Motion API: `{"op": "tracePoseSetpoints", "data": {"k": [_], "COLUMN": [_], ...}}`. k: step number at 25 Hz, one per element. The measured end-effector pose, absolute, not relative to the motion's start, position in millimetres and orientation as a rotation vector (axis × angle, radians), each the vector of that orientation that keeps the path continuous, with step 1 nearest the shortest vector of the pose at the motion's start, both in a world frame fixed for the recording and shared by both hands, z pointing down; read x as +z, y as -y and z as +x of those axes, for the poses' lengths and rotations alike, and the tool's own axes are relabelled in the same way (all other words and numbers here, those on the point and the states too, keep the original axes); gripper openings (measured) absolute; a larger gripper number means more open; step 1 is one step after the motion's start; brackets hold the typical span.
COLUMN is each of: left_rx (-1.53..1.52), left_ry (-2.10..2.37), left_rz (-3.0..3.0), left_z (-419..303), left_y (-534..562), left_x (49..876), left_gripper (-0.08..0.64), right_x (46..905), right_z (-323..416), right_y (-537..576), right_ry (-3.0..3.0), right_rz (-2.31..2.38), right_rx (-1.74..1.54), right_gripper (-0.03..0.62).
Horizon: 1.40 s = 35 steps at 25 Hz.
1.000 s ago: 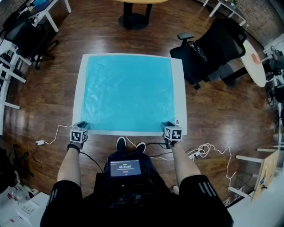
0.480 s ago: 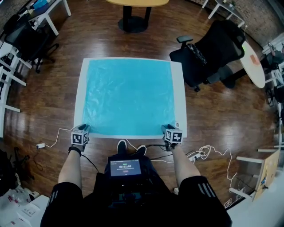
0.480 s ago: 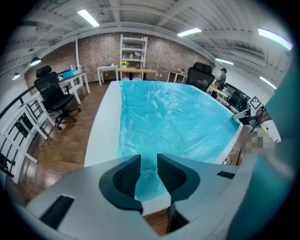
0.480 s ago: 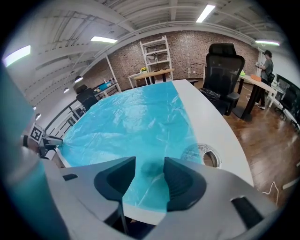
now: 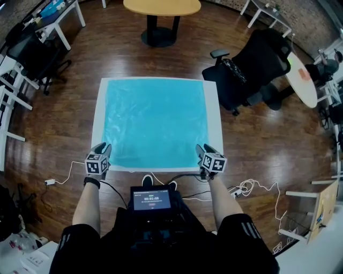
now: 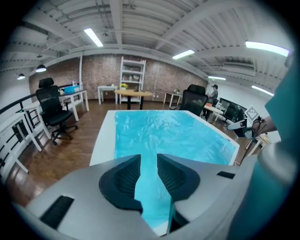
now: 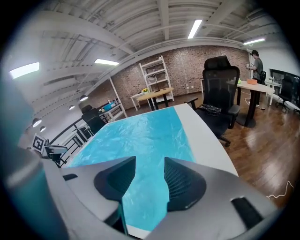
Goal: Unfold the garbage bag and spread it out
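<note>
The blue garbage bag (image 5: pixel 154 120) lies spread flat over a white table (image 5: pixel 216 123), with a bare margin left along the table's sides. My left gripper (image 5: pixel 105 148) hovers at the bag's near left corner, and my right gripper (image 5: pixel 202 150) at its near right corner. In the left gripper view the jaws (image 6: pixel 148 161) stand apart, and between them I see only the bag (image 6: pixel 168 133) on the table (image 6: pixel 103 140) below. The right gripper (image 7: pixel 150 164) looks the same, open over the bag (image 7: pixel 140 133), with nothing pinched.
A black office chair (image 5: pixel 252 69) stands close to the table's far right corner. A round wooden table (image 5: pixel 161 6) is beyond the far edge. White desks (image 5: pixel 10 80) line the left. Cables (image 5: pixel 252 187) trail on the wood floor near my feet.
Both grippers have risen slightly from the bag's near corners, with their tips now over the bag. My view has shifted so that the table sits lower. The bag lies as before.
</note>
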<state>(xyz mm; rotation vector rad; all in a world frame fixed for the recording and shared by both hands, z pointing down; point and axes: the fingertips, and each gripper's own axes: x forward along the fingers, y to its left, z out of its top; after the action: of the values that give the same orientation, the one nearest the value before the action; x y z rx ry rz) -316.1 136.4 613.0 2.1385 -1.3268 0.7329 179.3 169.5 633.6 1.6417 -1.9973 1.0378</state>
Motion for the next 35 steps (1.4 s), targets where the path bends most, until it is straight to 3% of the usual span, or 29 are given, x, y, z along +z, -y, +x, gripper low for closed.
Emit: {"op": "tracePoseSetpoints", "data": {"k": [10,15,18,35], "left_rx": [0.491,0.421,0.405,0.329], "left_ry": [1.327,1.281,1.251,1.197], "left_rz": [2.409,2.537,2.604,2.742], "left_z": [-251.4,-217.0,-201.3,-156.2], "left_y": [-100.4,-103.9,-111.6,-147.6], "left_x": [493.0,447.9,426.7,360.2], "left_gripper": [0.107,0.107,0.106,0.107], "right_x": [500.8,451.0,429.3,330.0], "right_z": [141.0,125.4,111.8,78.0], "right_y": [-125.2,-114.9,-114.7,-137.1], "right_ry": [2.309,2.372,2.42,2.698], "right_rz": [1.687,1.737,1.736,1.602], "right_rx": [0.816,0.738,0.75,0.561], "right_gripper": [0.161,0.061,0.033,0.017]}}
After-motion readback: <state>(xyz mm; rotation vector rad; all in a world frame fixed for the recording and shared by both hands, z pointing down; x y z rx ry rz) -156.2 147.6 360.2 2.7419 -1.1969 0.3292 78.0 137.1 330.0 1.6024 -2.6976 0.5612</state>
